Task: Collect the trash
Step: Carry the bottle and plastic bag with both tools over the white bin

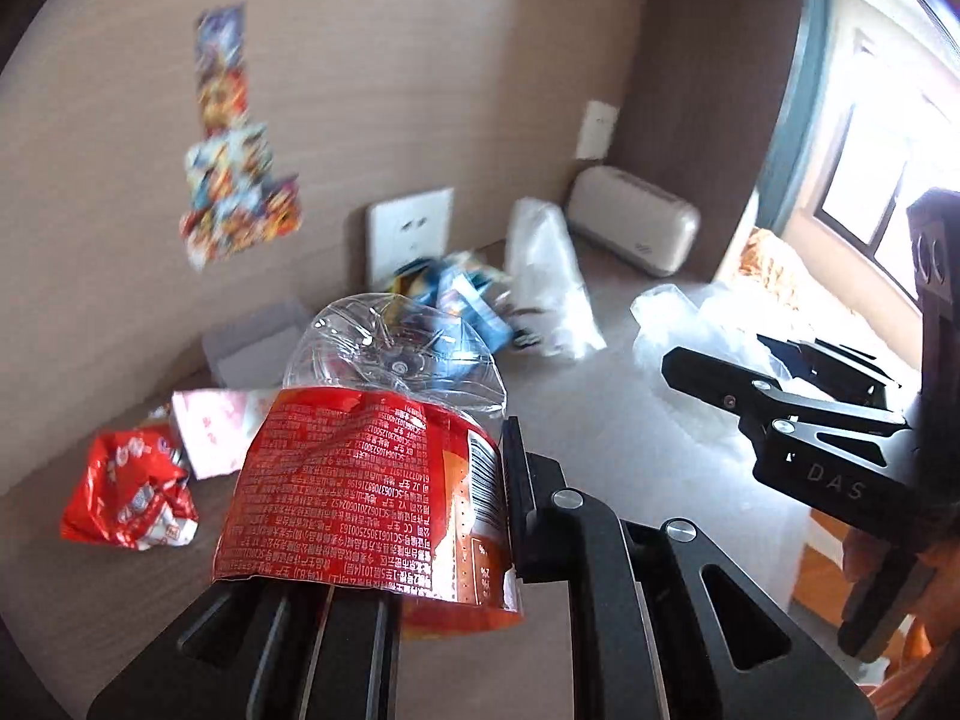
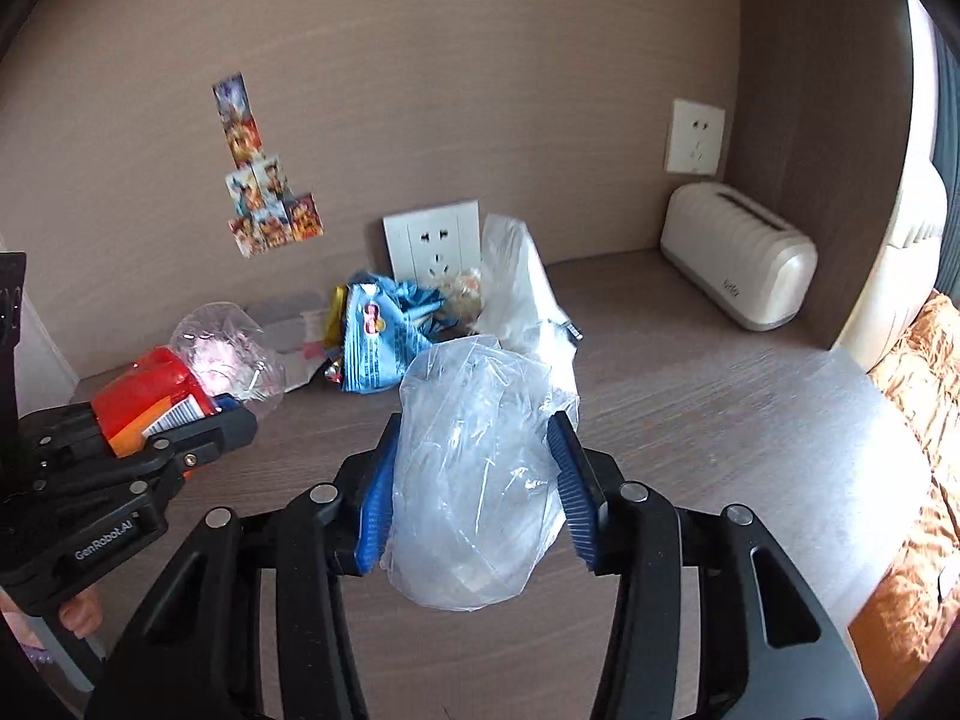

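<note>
On the far left of the desk (image 2: 690, 396), a crumpled red wrapper (image 1: 129, 492) is lying beside a pink-and-white paper scrap (image 1: 213, 429); both are showing clearly only in the left wrist view. The left gripper (image 1: 384, 516) is squeezing a crushed clear bottle (image 1: 384, 432) with a red label, its jaws pressed down tight on the flattened body, the bottle's base pointing away toward the wall. From the right wrist view the same bottle (image 2: 198, 372) is sitting at the left edge, clear of the desk surface.

Behind it, against the wall, a blue snack packet (image 2: 384, 336) is leaning in a heap of small wrappers, just in front of a white wall socket (image 2: 435, 243). A white plastic bag (image 2: 516, 276) is standing upright just right of the socket. Stickers (image 2: 264, 192) are clinging to the wall above; they are sharp in the right view and blurred in the left.

The right gripper (image 2: 474, 492) is pinching a clear plastic bag (image 2: 474, 480) between its blue pads, jaws partly closed around the bulging film. In the left view that gripper (image 1: 774, 396) is showing side-on at the right, with the bag (image 1: 690, 324) bunched beyond it.

Far right, a cream toaster-shaped appliance (image 2: 741, 264) is resting in the corner, well apart from the trash, under a second socket (image 2: 696, 135). An orange cloth (image 2: 924, 420) is lying past the desk's right edge.
</note>
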The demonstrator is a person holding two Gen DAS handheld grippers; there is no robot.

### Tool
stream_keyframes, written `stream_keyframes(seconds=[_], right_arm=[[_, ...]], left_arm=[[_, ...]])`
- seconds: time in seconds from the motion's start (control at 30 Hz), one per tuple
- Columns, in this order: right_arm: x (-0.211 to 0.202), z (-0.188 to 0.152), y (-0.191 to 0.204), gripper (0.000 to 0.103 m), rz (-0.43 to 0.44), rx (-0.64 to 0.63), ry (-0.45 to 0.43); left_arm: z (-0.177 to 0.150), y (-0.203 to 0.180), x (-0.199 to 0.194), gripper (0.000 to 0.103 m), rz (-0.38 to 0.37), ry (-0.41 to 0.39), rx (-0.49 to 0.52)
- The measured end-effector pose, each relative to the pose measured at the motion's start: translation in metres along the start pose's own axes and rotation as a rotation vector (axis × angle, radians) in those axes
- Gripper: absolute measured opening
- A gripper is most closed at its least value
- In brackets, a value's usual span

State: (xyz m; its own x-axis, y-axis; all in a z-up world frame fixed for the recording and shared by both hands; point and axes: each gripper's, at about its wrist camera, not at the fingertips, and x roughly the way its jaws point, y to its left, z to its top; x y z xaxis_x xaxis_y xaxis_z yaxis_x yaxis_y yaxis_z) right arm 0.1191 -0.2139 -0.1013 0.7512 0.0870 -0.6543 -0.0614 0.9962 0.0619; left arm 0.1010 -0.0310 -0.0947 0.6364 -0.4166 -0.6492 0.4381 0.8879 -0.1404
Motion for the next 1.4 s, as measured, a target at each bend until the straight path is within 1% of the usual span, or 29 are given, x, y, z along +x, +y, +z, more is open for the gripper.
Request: stream_keyframes(seconds=[0.1, 0.3, 0.47, 0.67, 0.7, 0.87, 1.0, 1.07, 1.2, 1.23, 1.4], right_arm=[[-0.026, -0.001, -0.012, 0.049, -0.005, 0.017, -0.026], [-0.073, -0.02, -0.05, 0.049, -0.049, 0.079, -0.048], [-0.107, -0.043, -0.086, 0.049, -0.107, 0.15, -0.051], [-0.141, -0.081, -0.13, 0.049, -0.2, 0.251, -0.034], [-0.148, -0.089, -0.138, 0.049, -0.217, 0.275, -0.029], [-0.171, -0.129, -0.171, 0.049, -0.284, 0.38, 0.005], [-0.181, -0.157, -0.19, 0.049, -0.323, 0.44, 0.037], [-0.184, -0.172, -0.199, 0.049, -0.342, 0.468, 0.057], [-0.184, -0.203, -0.212, 0.049, -0.361, 0.526, 0.1], [-0.182, -0.212, -0.216, 0.049, -0.363, 0.541, 0.113], [-0.165, -0.258, -0.237, 0.049, -0.329, 0.655, 0.192]], left_arm=[[0.005, -0.026, -0.011, 0.011, -0.022, -0.022, 0.046], [0.008, -0.09, -0.018, 0.011, -0.12, -0.033, 0.126], [0.003, -0.15, -0.014, 0.011, -0.222, -0.004, 0.206], [-0.014, -0.222, -0.003, 0.011, -0.343, 0.053, 0.313], [-0.017, -0.23, -0.003, 0.011, -0.355, 0.059, 0.326], [-0.039, -0.284, 0.011, 0.011, -0.433, 0.125, 0.412], [-0.057, -0.315, 0.029, 0.011, -0.48, 0.182, 0.462], [-0.071, -0.33, 0.041, 0.011, -0.509, 0.225, 0.485], [-0.097, -0.351, 0.06, 0.011, -0.543, 0.298, 0.515], [-0.104, -0.356, 0.068, 0.011, -0.555, 0.333, 0.517], [-0.137, -0.373, 0.097, 0.011, -0.593, 0.43, 0.531]])
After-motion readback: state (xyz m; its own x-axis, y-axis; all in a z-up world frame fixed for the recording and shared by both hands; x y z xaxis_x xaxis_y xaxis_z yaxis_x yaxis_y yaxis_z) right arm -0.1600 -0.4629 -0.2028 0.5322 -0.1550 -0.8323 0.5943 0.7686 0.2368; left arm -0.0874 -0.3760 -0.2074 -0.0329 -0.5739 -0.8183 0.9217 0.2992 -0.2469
